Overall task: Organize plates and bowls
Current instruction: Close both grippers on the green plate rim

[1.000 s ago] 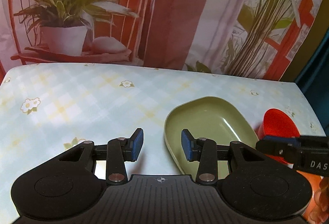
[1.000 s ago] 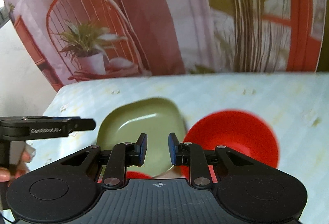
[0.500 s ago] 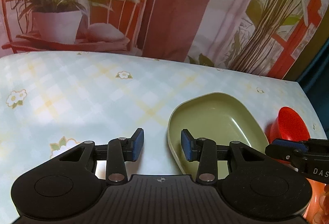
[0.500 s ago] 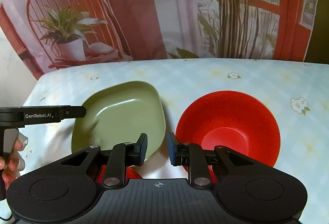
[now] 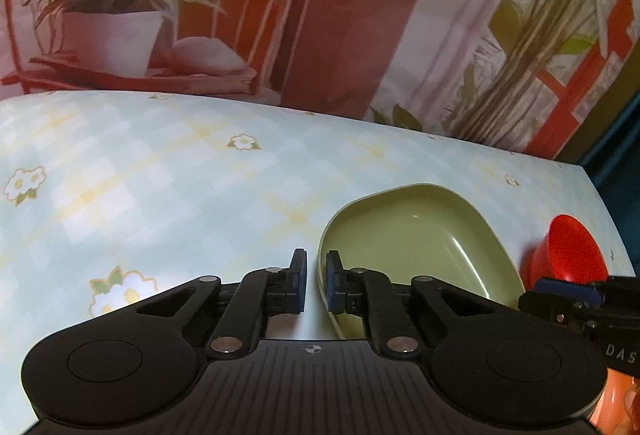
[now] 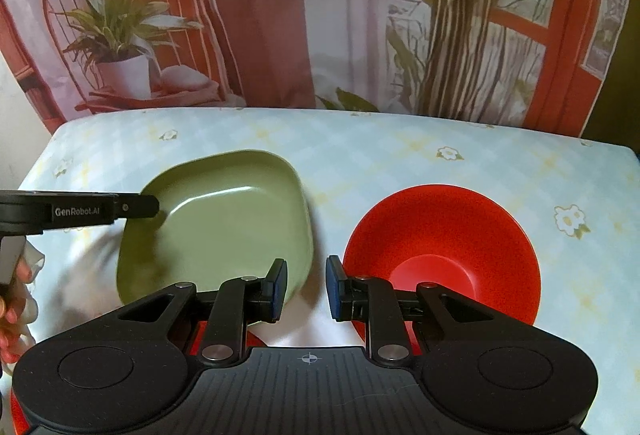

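On the floral-checked worktop (image 6: 400, 151) your green plate (image 6: 224, 219) sits left of the red bowl (image 6: 440, 255), close but not touching, with a printed backdrop (image 6: 320, 15) of plants and a chair rising behind. Your left gripper (image 5: 313, 285) has just closed its jaws down on the plate's near-left rim, which stands in the narrow gap between the blue pads. Your right gripper (image 6: 306, 289) hovers with jaws narrow and empty above the gap between plate and bowl; another red dish (image 6: 192, 345) peeks from beneath it.
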Demonstrator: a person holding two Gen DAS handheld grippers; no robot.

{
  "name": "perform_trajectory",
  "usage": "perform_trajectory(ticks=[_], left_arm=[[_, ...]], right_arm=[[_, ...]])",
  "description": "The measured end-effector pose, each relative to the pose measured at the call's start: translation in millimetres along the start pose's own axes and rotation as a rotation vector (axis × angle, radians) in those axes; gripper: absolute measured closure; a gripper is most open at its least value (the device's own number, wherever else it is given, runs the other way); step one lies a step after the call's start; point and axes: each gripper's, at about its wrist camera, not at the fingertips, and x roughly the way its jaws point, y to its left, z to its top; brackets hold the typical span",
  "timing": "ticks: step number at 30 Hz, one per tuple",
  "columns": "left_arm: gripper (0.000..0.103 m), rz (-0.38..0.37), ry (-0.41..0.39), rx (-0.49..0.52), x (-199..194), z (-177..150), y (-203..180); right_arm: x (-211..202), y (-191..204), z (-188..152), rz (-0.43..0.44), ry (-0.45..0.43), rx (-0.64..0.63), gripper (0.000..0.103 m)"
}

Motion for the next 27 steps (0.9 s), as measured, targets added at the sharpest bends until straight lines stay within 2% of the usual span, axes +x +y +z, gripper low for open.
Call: perform_trajectory(ticks=[14, 20, 27], left_arm=[[0.092, -0.006, 0.012, -0.091, -13, -10, 19], [0.092, -0.019, 0.01, -0.095, -16, -13, 22], [0.092, 0.006, -0.042, -0.058, -39, -5, 17]], right_arm=[[22, 17, 4, 0.065, 0.082, 0.003, 0.085], [27, 16, 4, 0.076, 0.056, 0.038, 0.091], [15, 21, 8, 0.104, -0.011, 0.034, 0.093]])
